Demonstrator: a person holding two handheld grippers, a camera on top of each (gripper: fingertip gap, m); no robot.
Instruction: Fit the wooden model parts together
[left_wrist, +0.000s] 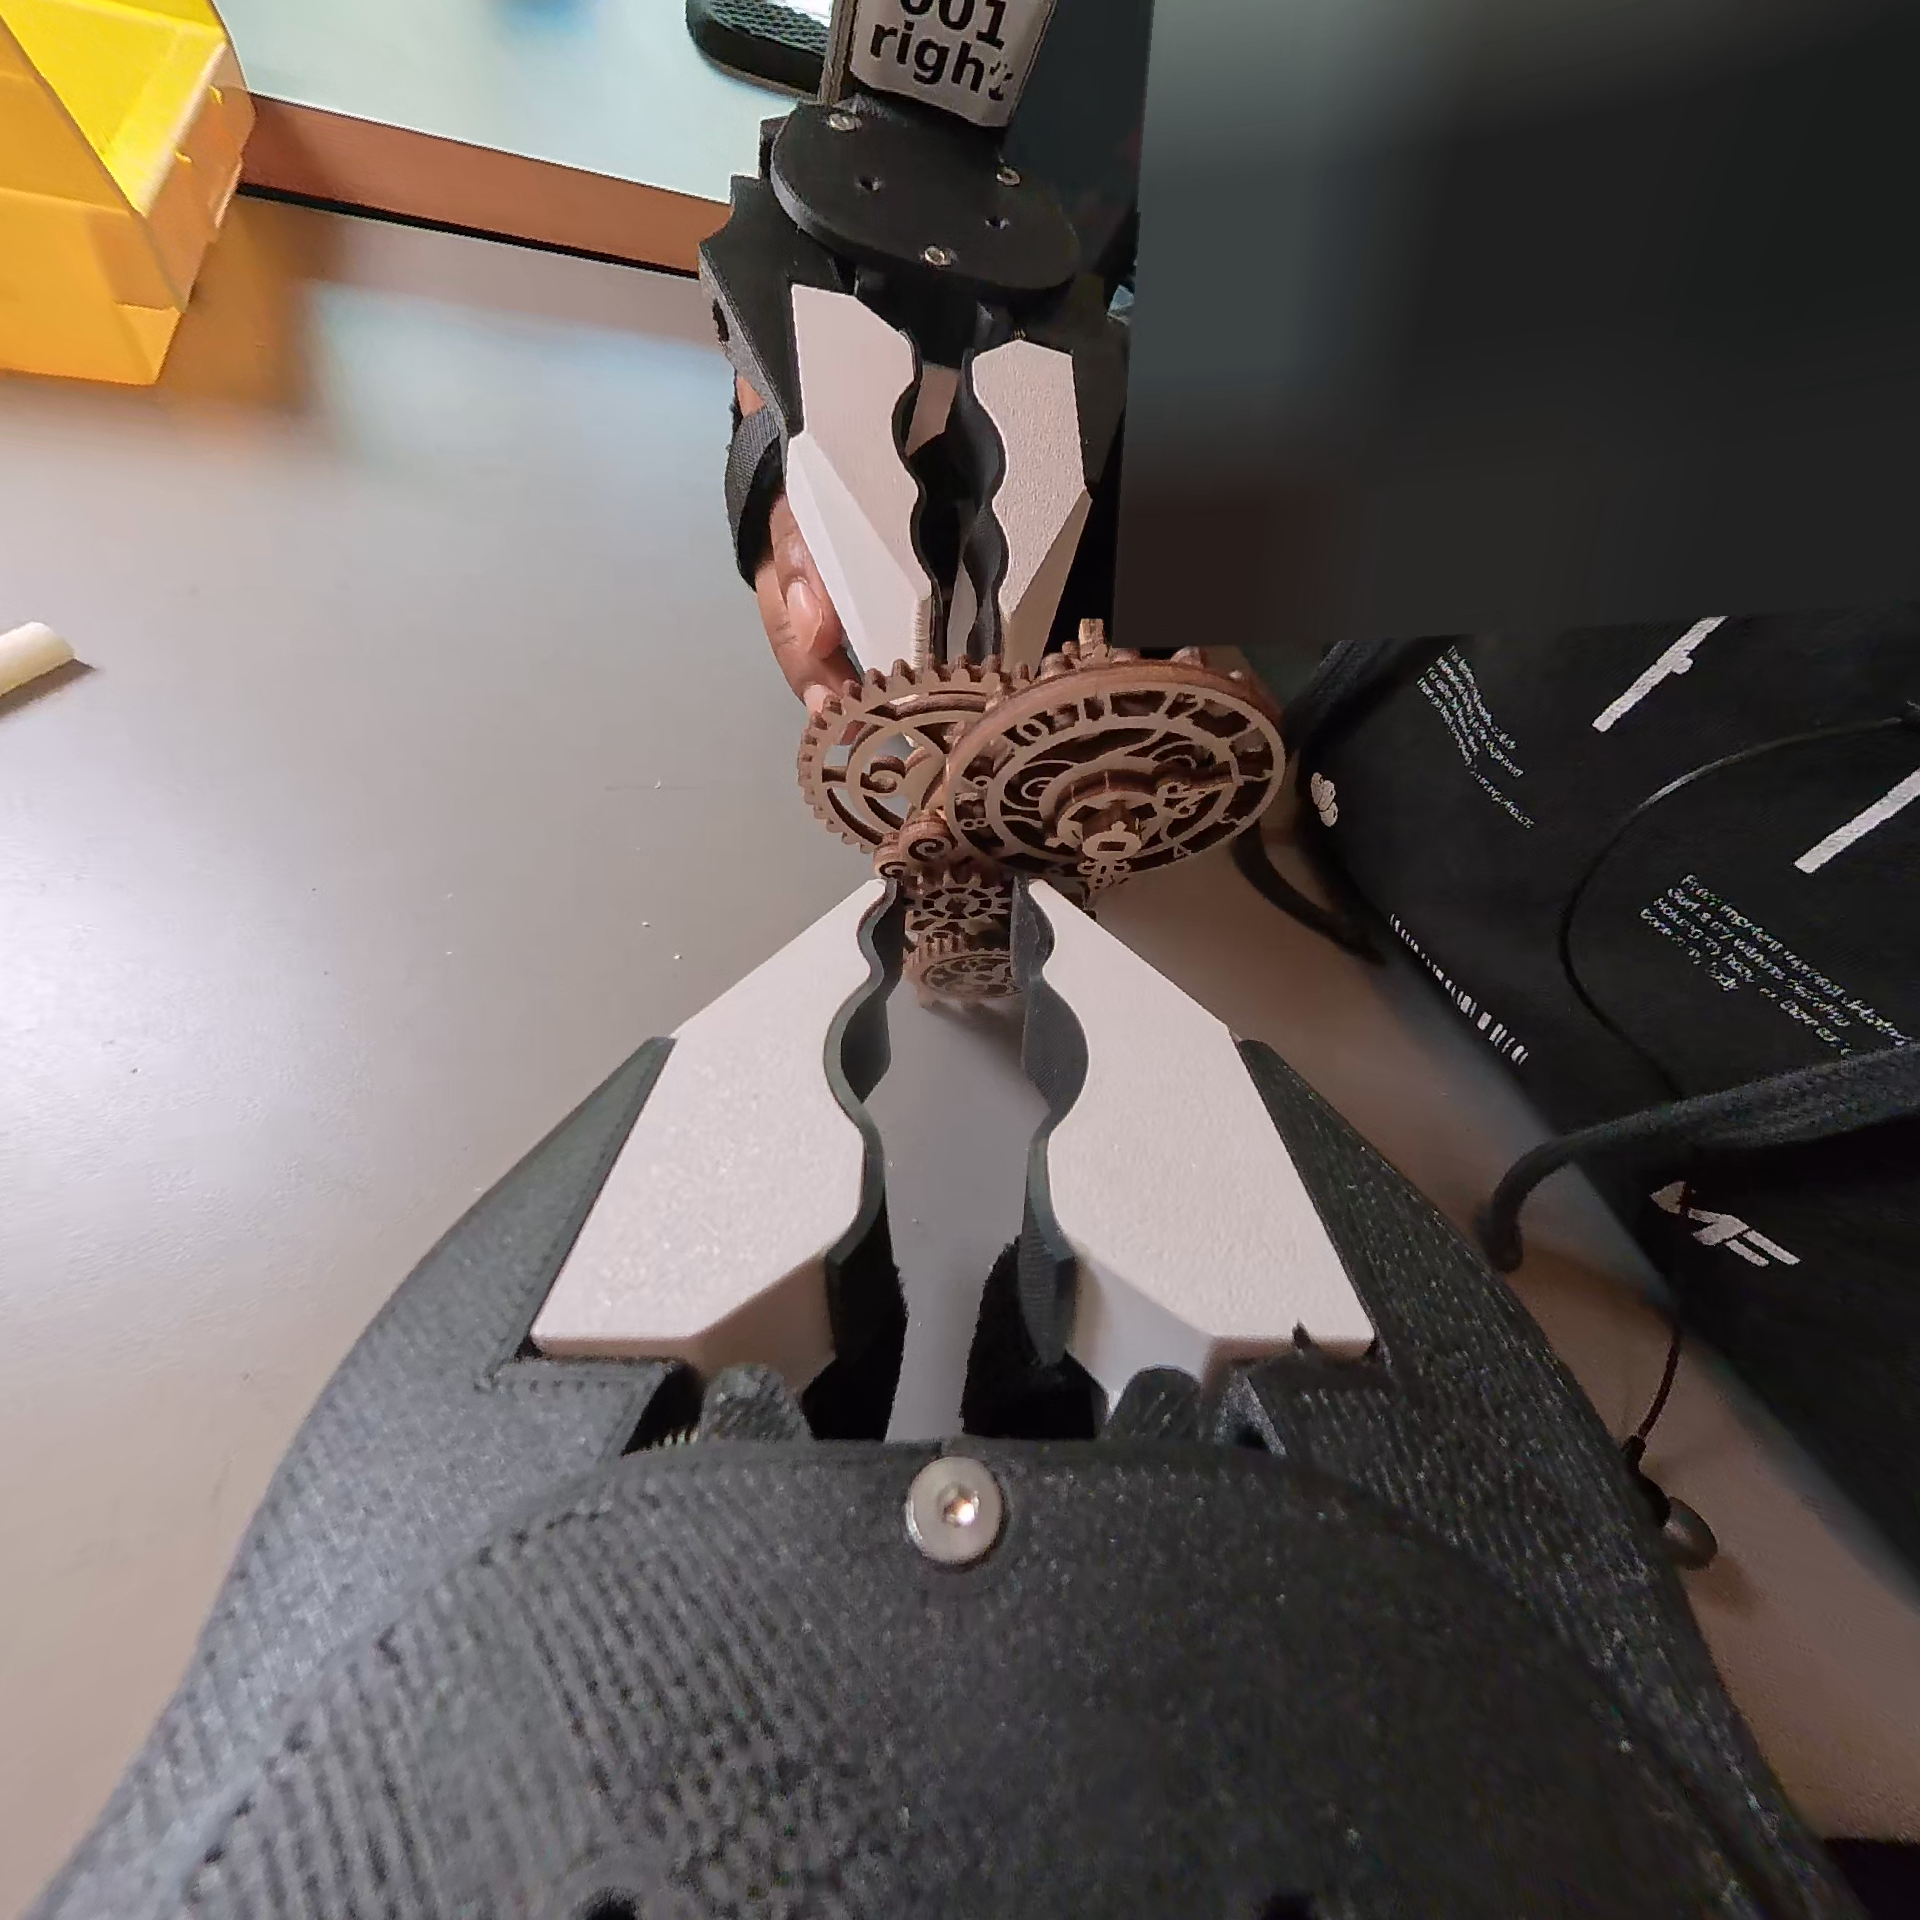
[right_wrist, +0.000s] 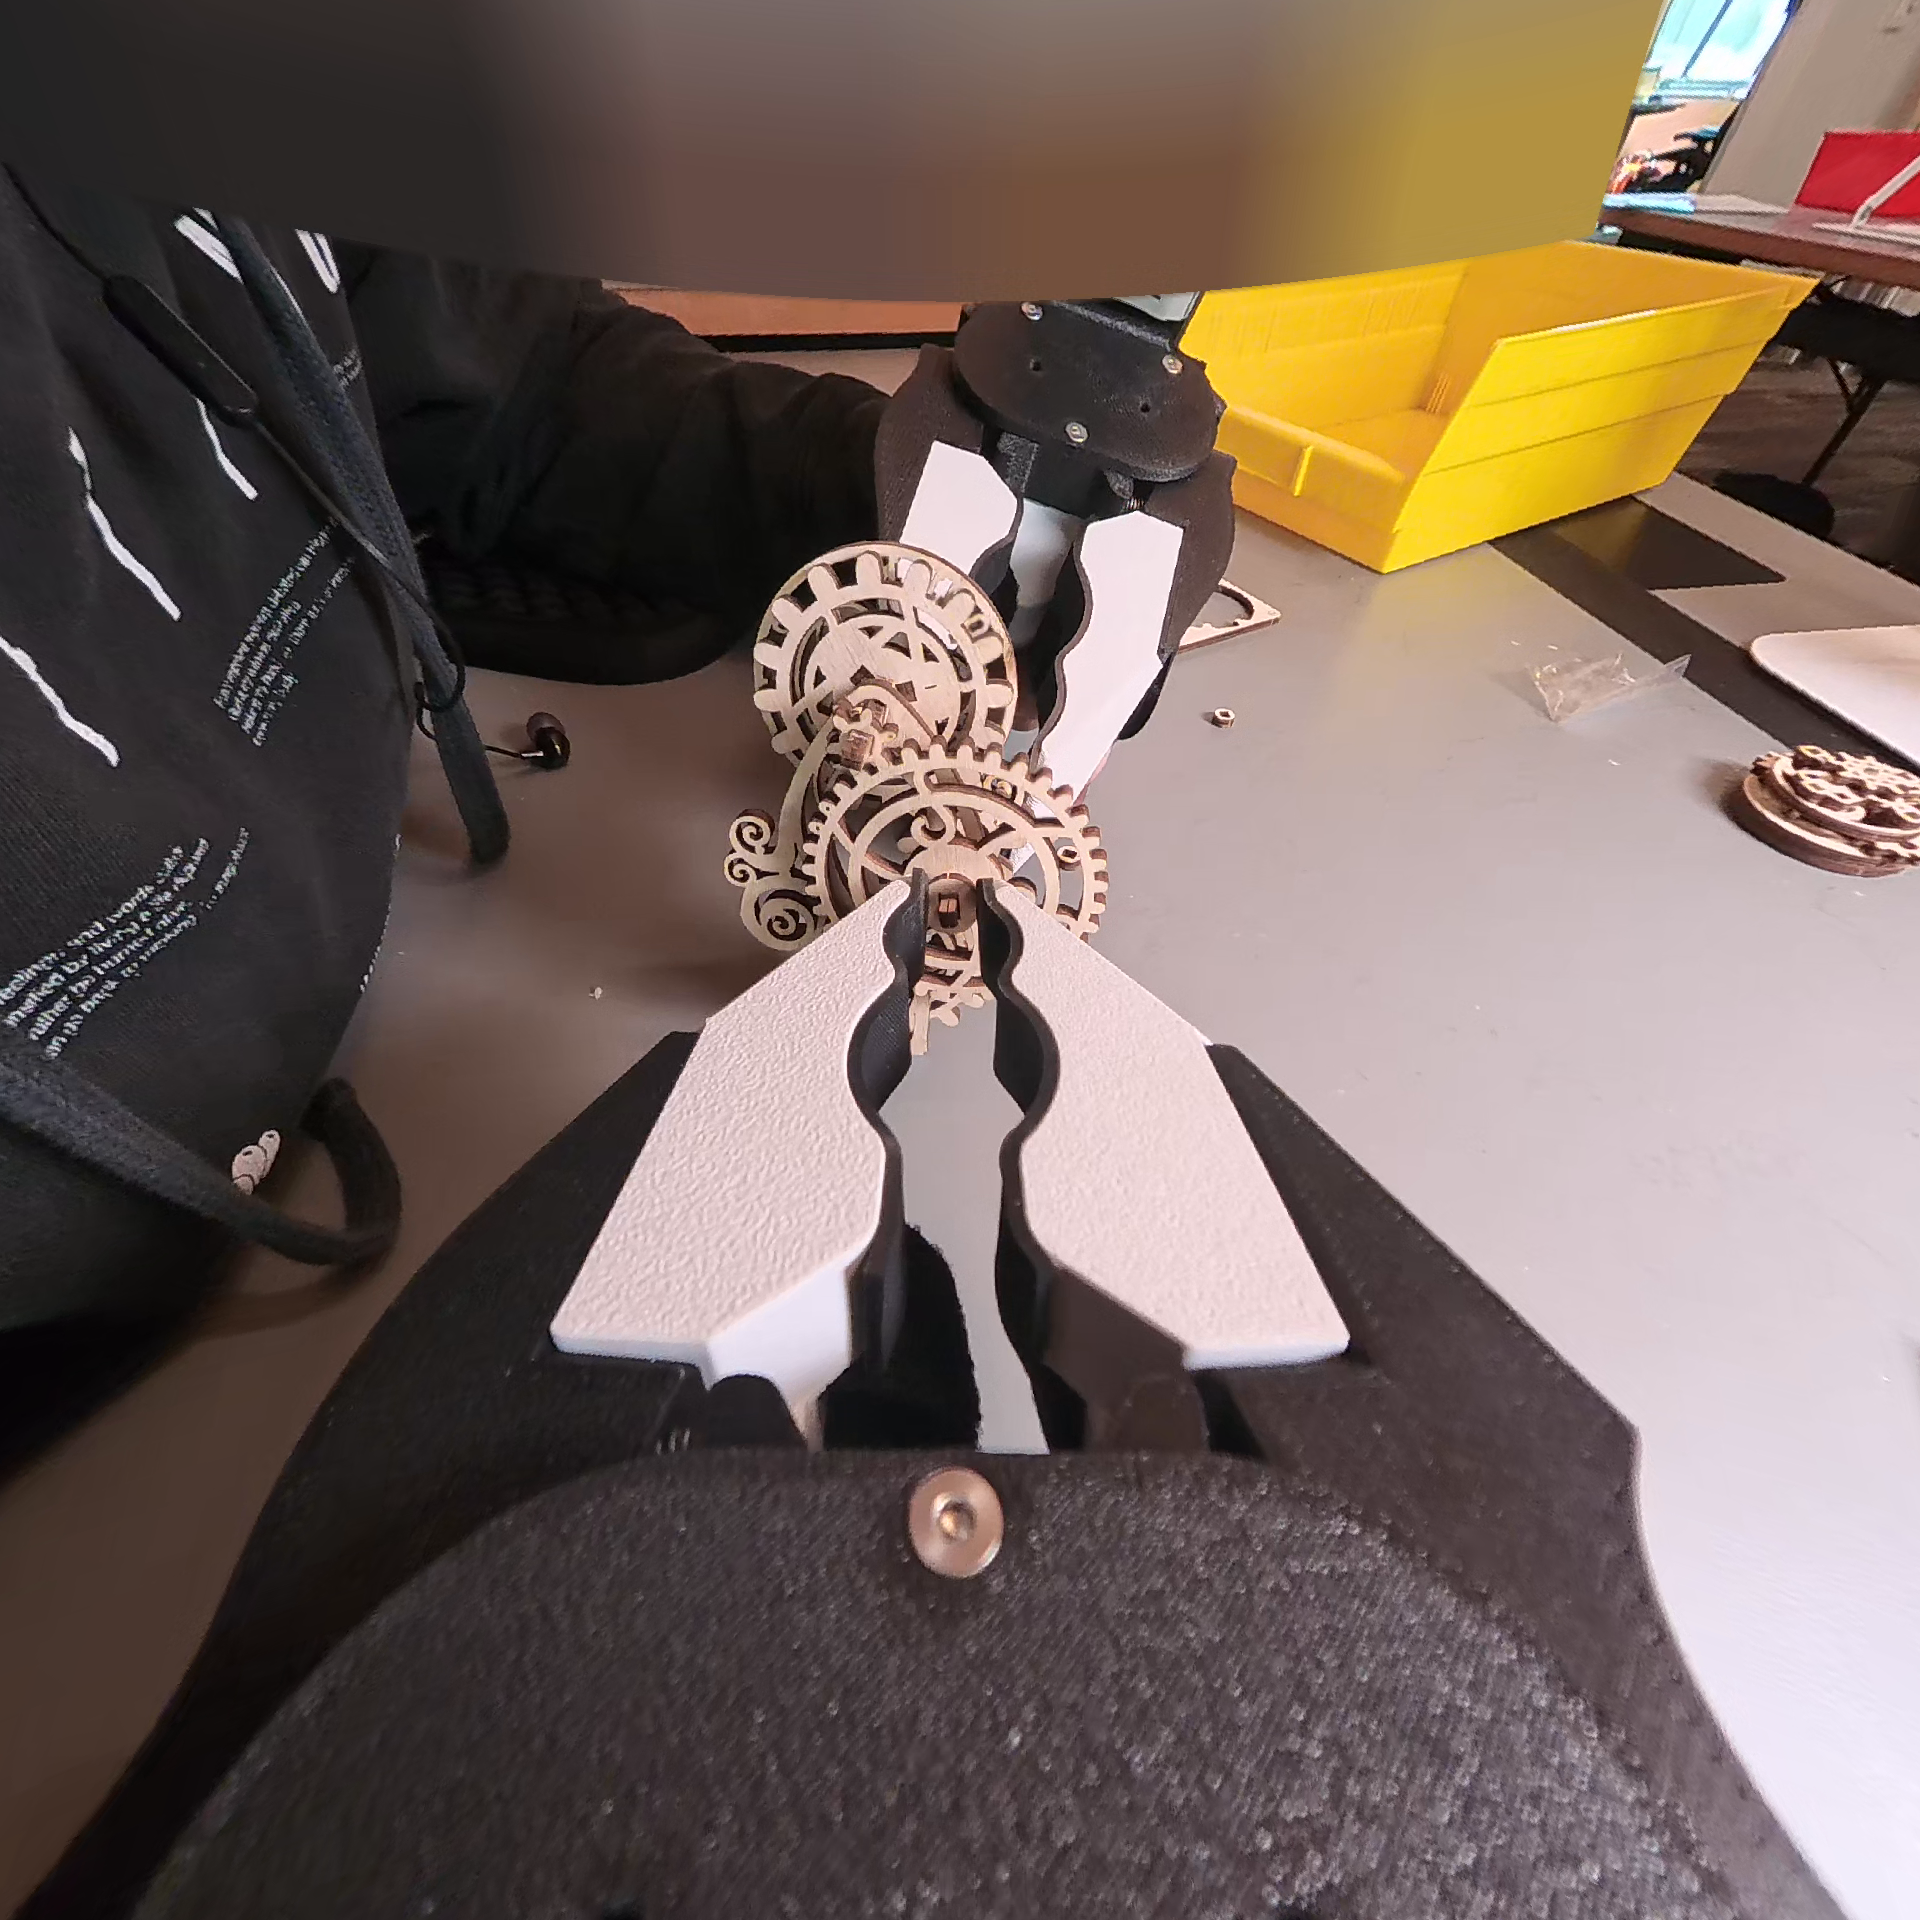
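Wooden model (left_wrist: 1039, 790), a cluster of gears and a round dial, is held up off the grey table (left_wrist: 364, 935) between both grippers, which face each other. Left gripper (left_wrist: 956, 899) is narrow, pads clamped on the small gear stack at the model's bottom end. Right gripper (right_wrist: 948, 896) is narrower, tips pinching the hub of the big toothed gear on the opp. side. Yellow bin (right_wrist: 1507, 395) sits well behind; another gear part (right_wrist: 1834, 810) lies on the table apart.
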